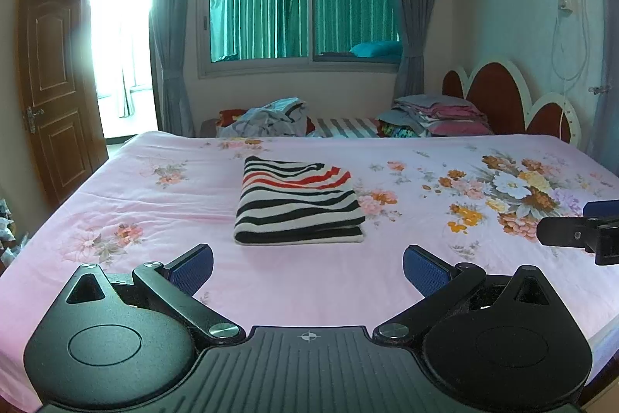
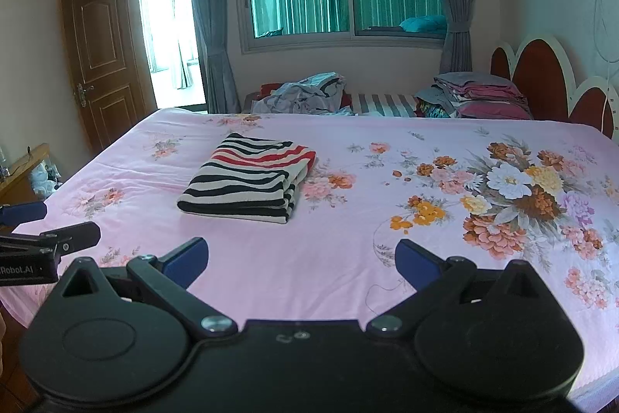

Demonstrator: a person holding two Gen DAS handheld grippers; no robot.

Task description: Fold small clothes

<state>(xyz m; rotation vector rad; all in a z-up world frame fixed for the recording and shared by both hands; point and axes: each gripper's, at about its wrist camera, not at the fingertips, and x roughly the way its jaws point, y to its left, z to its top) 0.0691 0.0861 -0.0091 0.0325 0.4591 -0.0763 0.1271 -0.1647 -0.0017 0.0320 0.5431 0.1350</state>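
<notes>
A striped garment [image 1: 298,202] in black, white and red lies folded into a neat rectangle on the pink floral bed sheet [image 1: 154,188]. The right wrist view shows the same striped garment [image 2: 247,179] left of centre on the sheet [image 2: 348,227]. My left gripper [image 1: 307,268] hovers just in front of the garment, open, with nothing between its blue pads. My right gripper [image 2: 301,260] is open too, held to the right of the garment and short of it, over bare sheet. Each gripper shows at the edge of the other's view: the right gripper [image 1: 580,231] and the left gripper [image 2: 42,235].
A heap of unfolded clothes [image 1: 267,120] lies beyond the far edge of the bed. A stack of folded bedding [image 1: 437,117] sits by the red and white headboard [image 1: 510,99]. A wooden door [image 1: 54,91] stands open at the left. A window with curtains is behind.
</notes>
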